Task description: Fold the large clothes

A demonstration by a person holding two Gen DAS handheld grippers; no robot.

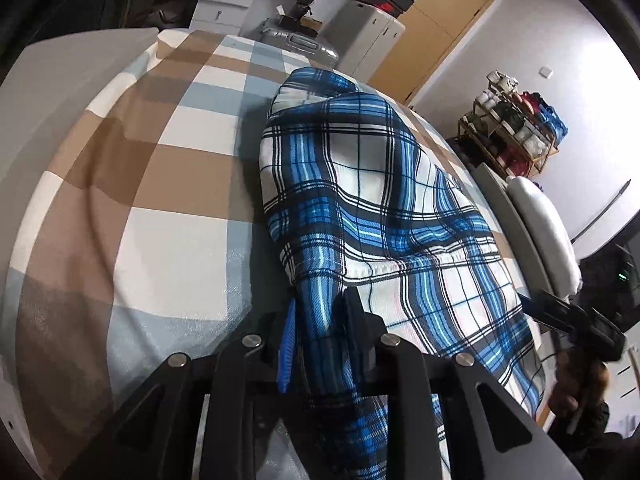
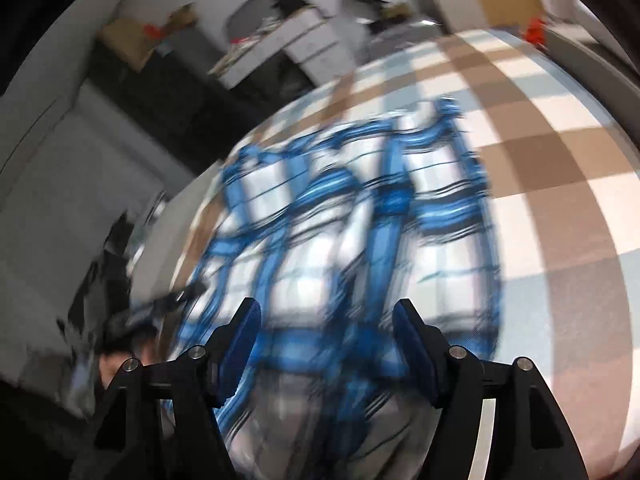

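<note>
A blue, white and black plaid garment (image 1: pixel 360 184) lies in a long heap on the bed's checked brown, white and pale-blue cover (image 1: pixel 140 184). My left gripper (image 1: pixel 320 308) is shut on the garment's near edge, and a bunched fold of plaid cloth runs between its fingers and down past the camera. In the blurred right wrist view the same garment (image 2: pixel 340 220) spreads out below my right gripper (image 2: pixel 327 312). Its blue-padded jaws stand wide apart over the cloth with nothing pinched between them. A person's hand (image 1: pixel 576 380) shows at the right edge.
Beyond the bed's far end stand a grey suitcase (image 1: pixel 300 40), white drawers (image 1: pixel 224 0) and a white cabinet (image 1: pixel 368 36) beside a wooden door (image 1: pixel 448 20). A shoe rack (image 1: pixel 516 128) stands at the right wall. The checked cover (image 2: pixel 560 160) lies bare to the garment's side.
</note>
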